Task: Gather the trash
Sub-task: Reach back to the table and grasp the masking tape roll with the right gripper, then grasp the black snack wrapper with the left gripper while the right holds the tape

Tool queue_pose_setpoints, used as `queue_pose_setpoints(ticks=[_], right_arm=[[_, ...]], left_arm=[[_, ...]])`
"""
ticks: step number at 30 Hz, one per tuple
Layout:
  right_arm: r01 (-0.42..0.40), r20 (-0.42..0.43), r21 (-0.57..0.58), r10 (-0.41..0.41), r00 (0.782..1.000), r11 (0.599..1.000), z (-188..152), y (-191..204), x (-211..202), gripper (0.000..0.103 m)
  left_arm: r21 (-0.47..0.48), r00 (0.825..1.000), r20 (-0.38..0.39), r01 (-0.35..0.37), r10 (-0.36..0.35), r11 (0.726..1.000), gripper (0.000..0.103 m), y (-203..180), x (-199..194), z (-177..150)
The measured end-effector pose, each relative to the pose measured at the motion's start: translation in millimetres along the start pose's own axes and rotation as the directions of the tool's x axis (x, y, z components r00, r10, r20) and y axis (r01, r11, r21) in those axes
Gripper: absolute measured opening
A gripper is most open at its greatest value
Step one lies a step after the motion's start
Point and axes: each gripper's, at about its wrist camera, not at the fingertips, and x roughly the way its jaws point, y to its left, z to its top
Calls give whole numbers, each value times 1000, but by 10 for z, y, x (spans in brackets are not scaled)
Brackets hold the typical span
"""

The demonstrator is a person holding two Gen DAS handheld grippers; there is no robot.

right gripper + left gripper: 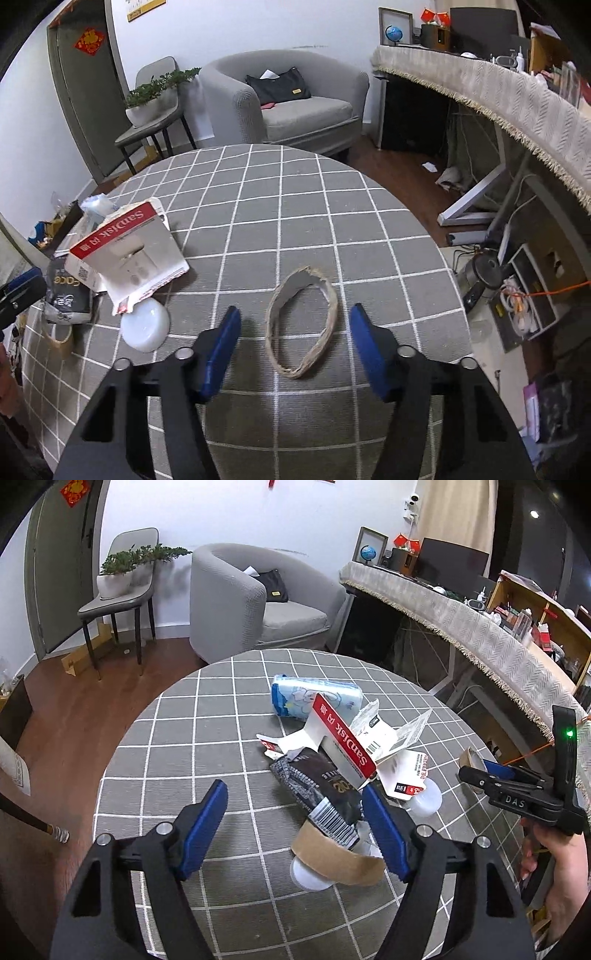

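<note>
A heap of trash lies on the round grey checked table (177,738): a red-and-white SanDisk card (343,738), a black packet (321,786), a blue tissue pack (314,698), a white lid (424,799) and a brown cardboard ring (332,860). My left gripper (295,790) stands open over the black packet and the brown ring, its right finger close beside the packet. A frayed tan ring (271,321) lies flat on the cloth between the fingers of my right gripper (295,314), which is open and not touching it. The heap (125,243) sits to its left.
A grey armchair (258,602) with a black bag stands beyond the table. Left of it is a chair with a potted plant (118,568). A long desk with a fringed cloth (461,609) runs along the right. A person's hand (554,867) holds the right gripper.
</note>
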Motion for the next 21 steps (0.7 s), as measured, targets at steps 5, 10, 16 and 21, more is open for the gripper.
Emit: queue_pose_setpoints(ticks=[5,10,16,21], right_arm=[[-9,3,-36,9,1000,999,-2,80,-8,36],[-64,36,-46,65,997,997,33,210,-81,35],[-106,118,-54,111,987,993,120,309,-280,35],[-143,120,-57,149,982,988,154,402,-287,35]], left_arm=[[-14,1000,0,13,-13,1000,74,-5,12,1],[-30,999,-13,37,-37,999,66,-20,61,11],[-78,996,-23,80,-82,994,61,-9,130,50],[-101,994,-50,96,-101,990,44,-7,214,61]])
